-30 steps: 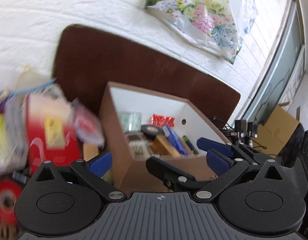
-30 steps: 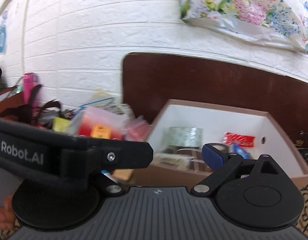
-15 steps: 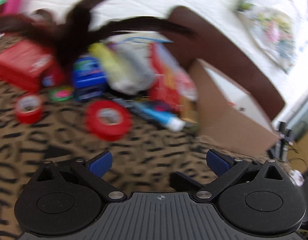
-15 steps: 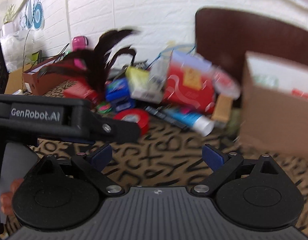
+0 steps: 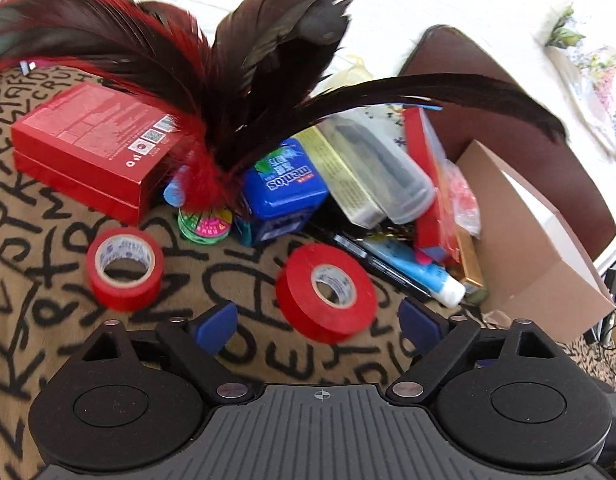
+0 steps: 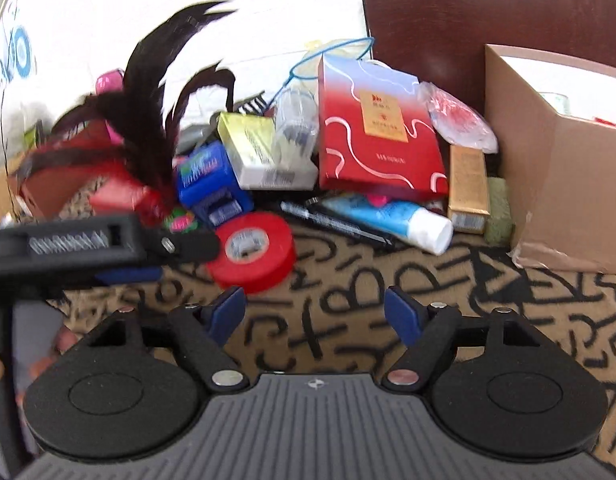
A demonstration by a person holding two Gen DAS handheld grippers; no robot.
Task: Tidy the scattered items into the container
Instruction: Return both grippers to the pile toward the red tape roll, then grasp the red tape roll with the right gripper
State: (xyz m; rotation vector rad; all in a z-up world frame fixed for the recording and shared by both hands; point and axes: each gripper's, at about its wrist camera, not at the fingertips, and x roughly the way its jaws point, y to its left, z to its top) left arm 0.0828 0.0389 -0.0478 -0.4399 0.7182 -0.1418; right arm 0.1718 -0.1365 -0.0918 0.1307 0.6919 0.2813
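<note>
My left gripper is open and empty, its pads either side of a flat red tape roll just ahead on the patterned cloth. A second red tape roll lies to the left. Behind them are a feather shuttlecock, a blue Mentos box, a red box and a blue tube. The cardboard container stands at the right. My right gripper is open and empty, low over the cloth. The red roll lies ahead to its left, the container at the right.
A pile holds a red patterned box, a gold box, a yellow-white box, a black pen and a plastic bag. A brown chair back stands behind. The left gripper's body shows at the left.
Both grippers swung left from the container to the scattered pile and came lower. The left gripper now straddles the nearer red tape roll.
</note>
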